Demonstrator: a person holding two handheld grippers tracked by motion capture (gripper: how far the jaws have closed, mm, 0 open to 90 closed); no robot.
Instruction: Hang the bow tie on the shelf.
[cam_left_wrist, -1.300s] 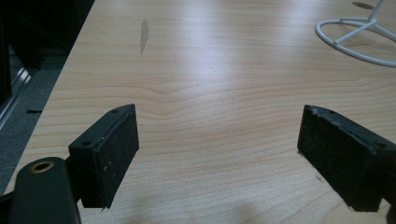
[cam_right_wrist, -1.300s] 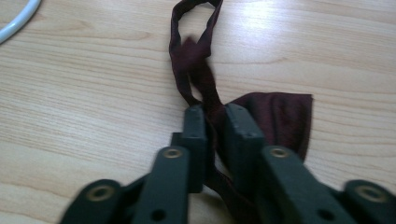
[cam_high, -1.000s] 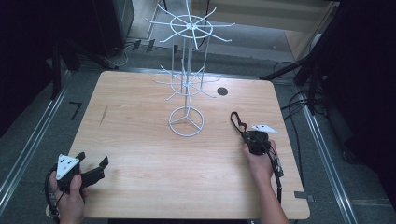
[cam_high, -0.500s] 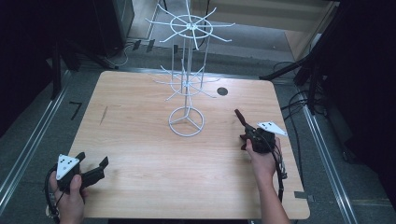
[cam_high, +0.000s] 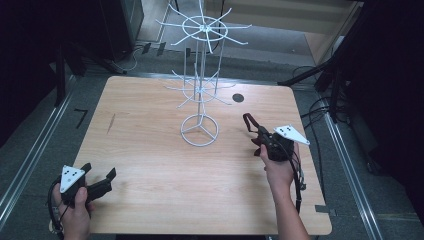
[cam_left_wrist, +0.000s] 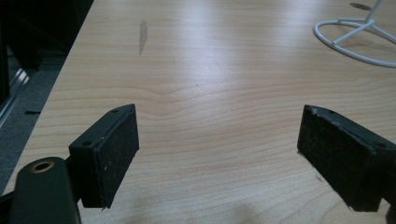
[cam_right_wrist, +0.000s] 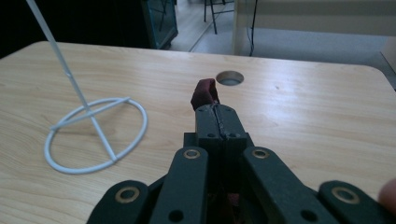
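Observation:
A white wire display rack (cam_high: 201, 90) stands on its ring base (cam_right_wrist: 95, 137) at the table's middle, with hook arms at two levels. To the right of the base, my right gripper (cam_high: 258, 138) is shut on a dark red strap (cam_high: 248, 121), whose loop sticks out past the closed tips (cam_right_wrist: 205, 93). My left gripper (cam_high: 98, 171) rests at the table's front left corner, open, with bare wood between its pads (cam_left_wrist: 114, 154).
The wooden table (cam_high: 150, 150) has a round cable hole (cam_high: 238, 98) behind the right gripper and a dark scuff (cam_left_wrist: 143, 32) on its left side. Cables and dark stands lie on the floor to the right.
My right gripper has turned in the hand and shifted slightly, carrying the strap with it; its grey plate now points right. The left gripper has stayed still.

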